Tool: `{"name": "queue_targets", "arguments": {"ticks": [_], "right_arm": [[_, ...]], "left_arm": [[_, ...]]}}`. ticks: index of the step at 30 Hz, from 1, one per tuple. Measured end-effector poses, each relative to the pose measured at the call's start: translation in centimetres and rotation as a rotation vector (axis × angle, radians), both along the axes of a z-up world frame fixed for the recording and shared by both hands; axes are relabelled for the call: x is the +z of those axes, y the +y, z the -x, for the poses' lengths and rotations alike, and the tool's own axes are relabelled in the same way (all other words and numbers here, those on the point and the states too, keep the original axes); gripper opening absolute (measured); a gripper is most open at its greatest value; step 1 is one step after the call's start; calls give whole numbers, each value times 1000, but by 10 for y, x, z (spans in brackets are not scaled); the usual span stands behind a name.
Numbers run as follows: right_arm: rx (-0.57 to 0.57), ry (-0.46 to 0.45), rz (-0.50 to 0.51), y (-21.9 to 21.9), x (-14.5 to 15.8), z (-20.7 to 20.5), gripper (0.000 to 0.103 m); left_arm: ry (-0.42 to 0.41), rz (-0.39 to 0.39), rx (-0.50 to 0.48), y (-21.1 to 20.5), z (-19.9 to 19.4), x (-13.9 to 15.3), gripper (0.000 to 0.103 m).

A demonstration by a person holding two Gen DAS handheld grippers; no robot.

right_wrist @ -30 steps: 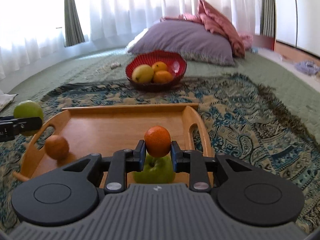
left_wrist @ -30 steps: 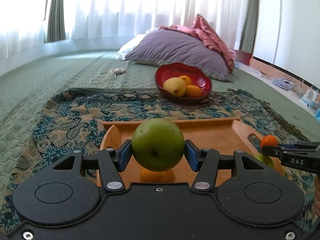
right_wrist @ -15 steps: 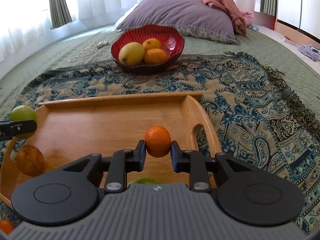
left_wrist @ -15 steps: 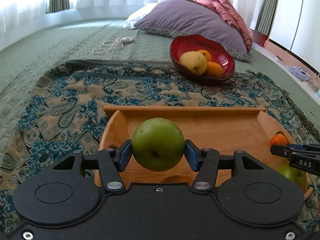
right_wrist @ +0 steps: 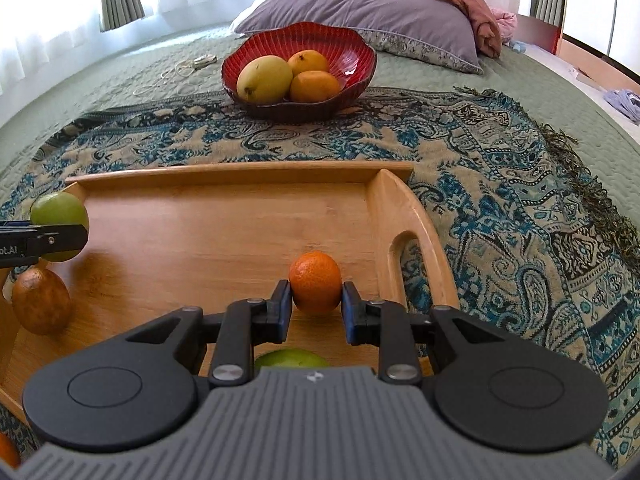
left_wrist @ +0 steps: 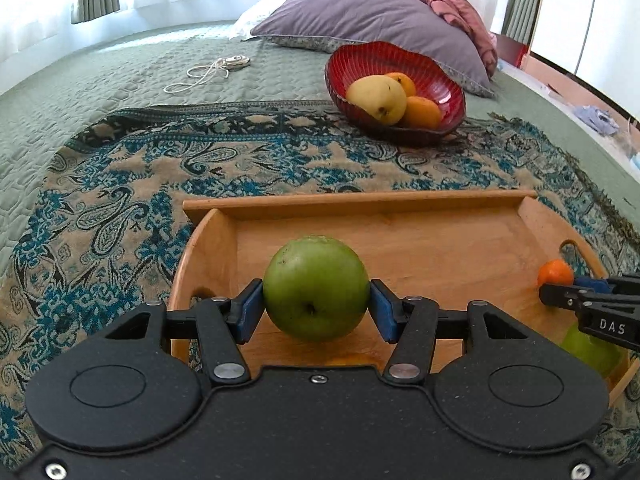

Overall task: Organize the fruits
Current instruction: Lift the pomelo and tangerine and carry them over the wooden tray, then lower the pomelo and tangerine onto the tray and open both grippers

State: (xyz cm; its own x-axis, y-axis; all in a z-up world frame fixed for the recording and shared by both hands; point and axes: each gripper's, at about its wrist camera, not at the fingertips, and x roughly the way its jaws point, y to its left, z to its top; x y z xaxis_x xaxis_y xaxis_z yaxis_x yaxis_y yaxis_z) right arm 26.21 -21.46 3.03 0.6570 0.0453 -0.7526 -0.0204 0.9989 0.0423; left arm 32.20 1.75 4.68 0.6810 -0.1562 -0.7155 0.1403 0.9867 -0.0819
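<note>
1. Left claw (left_wrist: 316,308) is clamped on a green apple (left_wrist: 316,288), blue pads pressed against both sides, held up over the left end of the wooden tray (left_wrist: 360,202).
2. Right claw (right_wrist: 316,308) is pinching a small orange (right_wrist: 316,287) over the tray's right end, near the handle cutout.
3. On the tray floor: a brownish fruit (right_wrist: 40,306) at the left end and a second green apple (right_wrist: 292,359) mostly hidden under the right claw.
4. Red bowl (right_wrist: 352,54) sits past the tray's far edge on the patterned blanket (right_wrist: 500,184), with a yellow mango (right_wrist: 264,79) and two oranges inside.
5. All of it is on a bed with a purple pillow (left_wrist: 372,20) at the back.
</note>
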Motion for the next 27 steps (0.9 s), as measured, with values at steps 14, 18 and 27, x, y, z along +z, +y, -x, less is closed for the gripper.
{"name": "queue_targets", "arguments": {"ticks": [14,18,27], "right_arm": [[10,6,21,3,0,-2,31],[8,6,-1,1,0,0,49],[48,-55,-7,5,13,28,63]], "left_arm": [[4,9,2,2,1,-3,54],[3,22,14,6,7,-1,58],[-155,26,-30,7,55,36,89]]}}
